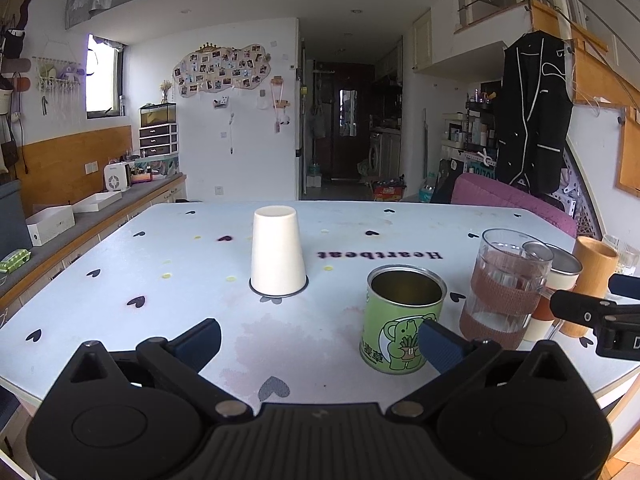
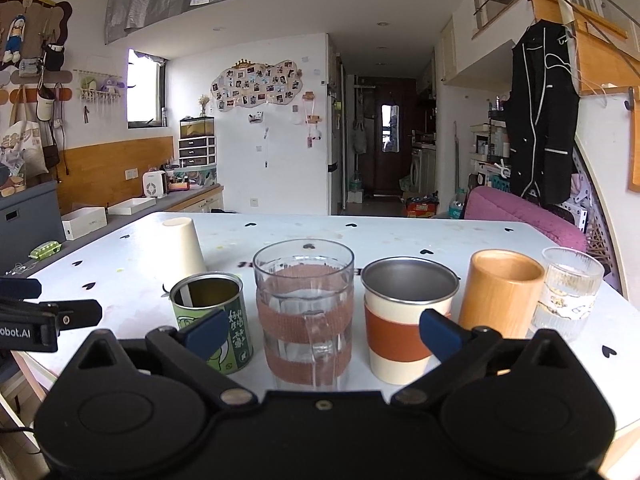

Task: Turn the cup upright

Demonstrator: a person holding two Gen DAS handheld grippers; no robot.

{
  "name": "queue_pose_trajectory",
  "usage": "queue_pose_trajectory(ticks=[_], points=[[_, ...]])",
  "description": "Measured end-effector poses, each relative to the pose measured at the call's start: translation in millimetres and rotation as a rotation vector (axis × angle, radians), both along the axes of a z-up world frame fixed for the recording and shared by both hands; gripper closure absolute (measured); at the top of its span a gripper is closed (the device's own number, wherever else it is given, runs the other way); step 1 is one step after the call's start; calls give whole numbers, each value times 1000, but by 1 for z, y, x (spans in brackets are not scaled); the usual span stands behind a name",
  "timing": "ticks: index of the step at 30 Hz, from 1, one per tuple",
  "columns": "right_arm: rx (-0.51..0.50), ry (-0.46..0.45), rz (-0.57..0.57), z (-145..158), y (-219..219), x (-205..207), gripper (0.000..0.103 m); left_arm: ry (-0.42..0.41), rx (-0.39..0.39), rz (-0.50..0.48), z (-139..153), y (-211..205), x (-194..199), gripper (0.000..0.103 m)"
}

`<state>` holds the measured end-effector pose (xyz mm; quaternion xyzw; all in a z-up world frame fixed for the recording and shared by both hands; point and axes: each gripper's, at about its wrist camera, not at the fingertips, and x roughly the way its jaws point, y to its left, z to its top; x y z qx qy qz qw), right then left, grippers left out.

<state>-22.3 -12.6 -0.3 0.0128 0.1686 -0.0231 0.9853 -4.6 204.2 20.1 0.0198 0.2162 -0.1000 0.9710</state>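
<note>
One white cup (image 1: 277, 251), inverted, mouth down on the pale heart-printed table (image 1: 120, 280), standing alone toward the left of the tabletop, well apart from the row of vessels at the near right. Tapered wall, narrow base uppermost; probably paper or thin plastic, so judged light, easily tipped, liable to crush under a hard squeeze. Smooth sides may slip. Best hold, by judgement: across the mid-wall, gentle pressure, then rotate.

Row, left to right: green tin (image 2: 212, 320), open and upright; glass mug (image 2: 305, 312) with woven bands; steel-rimmed cup (image 2: 408, 320) with brown sleeve; wooden tumbler (image 2: 500, 292); ribbed glass (image 2: 568, 292).

Left gripper (image 1: 320, 344): jaws spread wide, empty, facing the white cup from the near side.

Right gripper (image 2: 322, 334): jaws spread wide, empty, facing the row.
</note>
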Motion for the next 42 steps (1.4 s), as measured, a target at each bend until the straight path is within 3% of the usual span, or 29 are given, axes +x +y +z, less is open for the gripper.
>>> queue_pose_trajectory(ticks=[42], points=[[-4, 1, 3, -1, 2, -2, 0, 6, -5, -2, -1, 1, -2, 0]])
